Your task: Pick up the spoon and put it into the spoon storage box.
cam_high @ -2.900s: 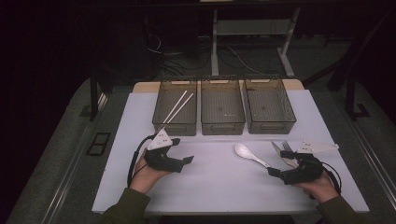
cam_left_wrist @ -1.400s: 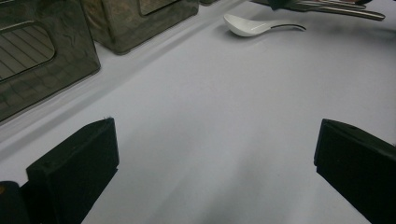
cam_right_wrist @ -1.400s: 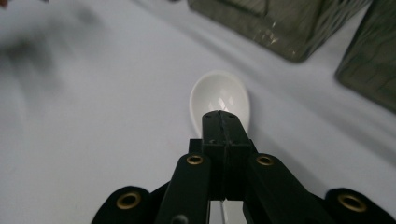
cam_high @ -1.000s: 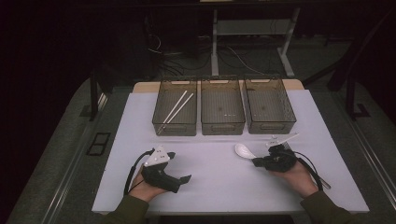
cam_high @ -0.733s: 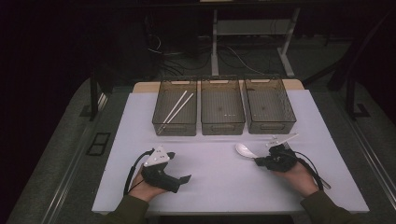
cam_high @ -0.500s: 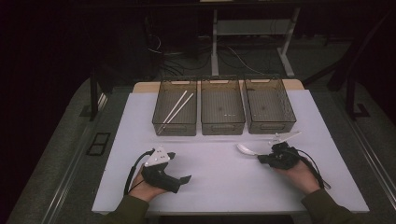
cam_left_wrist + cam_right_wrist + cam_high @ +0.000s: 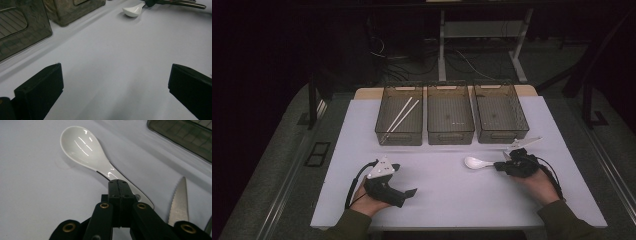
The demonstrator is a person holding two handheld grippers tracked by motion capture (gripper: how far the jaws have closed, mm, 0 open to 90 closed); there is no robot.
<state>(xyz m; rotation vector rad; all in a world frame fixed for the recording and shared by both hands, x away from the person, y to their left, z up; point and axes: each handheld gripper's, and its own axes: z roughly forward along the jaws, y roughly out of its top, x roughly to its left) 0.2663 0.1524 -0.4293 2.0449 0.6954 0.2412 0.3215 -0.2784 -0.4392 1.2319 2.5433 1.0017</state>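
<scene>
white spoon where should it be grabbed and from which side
By the handle, coming from the handle end on the right. The white spoon lies bowl up, its wide rounded bowl pointing left, while the flat narrow handle suits the fingers. The right gripper is shut on that handle this way.

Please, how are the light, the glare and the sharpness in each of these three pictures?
High view: dark surroundings, dim, soft. Right gripper view: bright glare streaks on the glossy white ceramic spoon, sharp. Left gripper view: near black fingers slightly blurred, the white table cover evenly lit.
</scene>
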